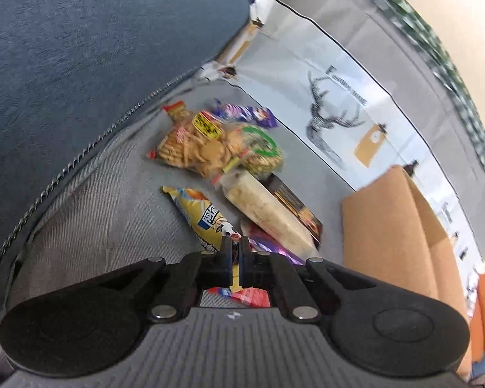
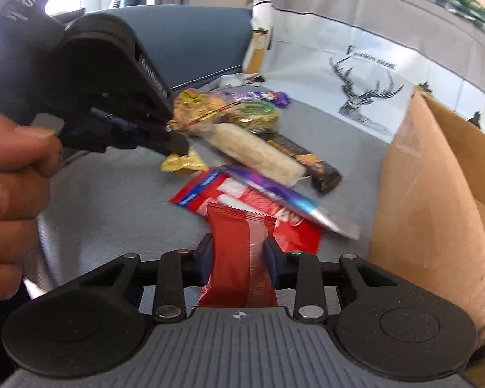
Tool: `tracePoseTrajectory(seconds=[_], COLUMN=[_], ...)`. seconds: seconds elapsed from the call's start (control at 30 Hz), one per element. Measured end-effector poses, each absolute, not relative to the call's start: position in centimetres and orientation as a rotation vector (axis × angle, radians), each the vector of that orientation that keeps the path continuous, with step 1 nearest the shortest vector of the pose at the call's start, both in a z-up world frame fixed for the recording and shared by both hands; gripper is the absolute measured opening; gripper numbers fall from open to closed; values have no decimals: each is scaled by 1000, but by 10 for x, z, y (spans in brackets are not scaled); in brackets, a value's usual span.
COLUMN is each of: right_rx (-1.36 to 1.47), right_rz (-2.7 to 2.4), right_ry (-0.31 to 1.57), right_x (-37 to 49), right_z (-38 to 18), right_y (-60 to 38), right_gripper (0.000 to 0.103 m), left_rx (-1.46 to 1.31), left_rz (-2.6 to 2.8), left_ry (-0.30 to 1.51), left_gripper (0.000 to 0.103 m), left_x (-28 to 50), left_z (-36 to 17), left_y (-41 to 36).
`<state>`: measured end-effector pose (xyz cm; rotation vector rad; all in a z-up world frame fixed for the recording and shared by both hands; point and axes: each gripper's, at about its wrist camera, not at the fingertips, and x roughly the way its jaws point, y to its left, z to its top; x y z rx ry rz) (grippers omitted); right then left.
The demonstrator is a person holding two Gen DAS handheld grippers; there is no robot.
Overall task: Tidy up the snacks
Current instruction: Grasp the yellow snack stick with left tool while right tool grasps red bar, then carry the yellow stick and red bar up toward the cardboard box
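We see open grey cushion (image 2: 106,200) on the left, snack pile (image 2: 242,148) mid-way, cardboard box (image 2: 436,194) walling the right (its top open)

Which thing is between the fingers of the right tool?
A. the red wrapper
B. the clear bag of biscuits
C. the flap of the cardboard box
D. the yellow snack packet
A: in the right wrist view the right tool has its two fingers pressed on the sides of the red wrapper, which pinches narrower between them; the other snacks lie further off on the grey surface.

Daylight floods in from a blown-out window (image 2: 61,3) at upper left, shadows stay soft, and fisheye edges bend and smear with motion blur.
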<state>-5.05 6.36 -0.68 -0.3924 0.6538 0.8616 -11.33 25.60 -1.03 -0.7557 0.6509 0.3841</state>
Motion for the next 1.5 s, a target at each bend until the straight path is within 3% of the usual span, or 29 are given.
tracePoseTrajectory(seconds=[0.13, 0.23, 0.33, 0.43, 0.6, 0.8, 0.97, 1.1, 1.3, 1.4, 1.5], right_rx=[-368, -358, -360, -354, -346, -350, -363, -368, -376, -377, -384], right_rz=[862, 857, 860, 862, 865, 864, 864, 873, 871, 865, 850], right_ry=[723, 770, 783, 795, 808, 820, 812, 802, 798, 808, 815], right_x=[-47, -44, -45, -44, -41, -38, -38, -40, -41, -40, -39], right_z=[-9, -12, -17, -20, -22, -24, -24, -23, -22, -22, -23], right_y=[60, 59, 58, 57, 55, 57, 60, 60, 60, 58, 56], right_gripper=[36, 45, 52, 55, 56, 60, 61, 51, 50, 53, 63], left_rx=[-802, -793, -787, -817, -808, -619, -549, -547, -543, -527, -502], left_rz=[315, 339, 364, 400, 467, 498, 480, 437, 437, 436, 437], left_ry=[713, 780, 753, 691, 700, 776, 757, 751, 848, 852, 857], left_gripper=[3, 5, 21, 28, 26, 13, 12, 12, 13, 13, 13], left_x=[-120, -125, -128, -131, -115, -89, -94, -101, -95, -93, -91], left_z=[-14, -19, -19, -18, -21, -28, -20, -13, -25, -25, -26], left_y=[252, 247, 246, 251, 255, 239, 230, 223, 219, 219, 216])
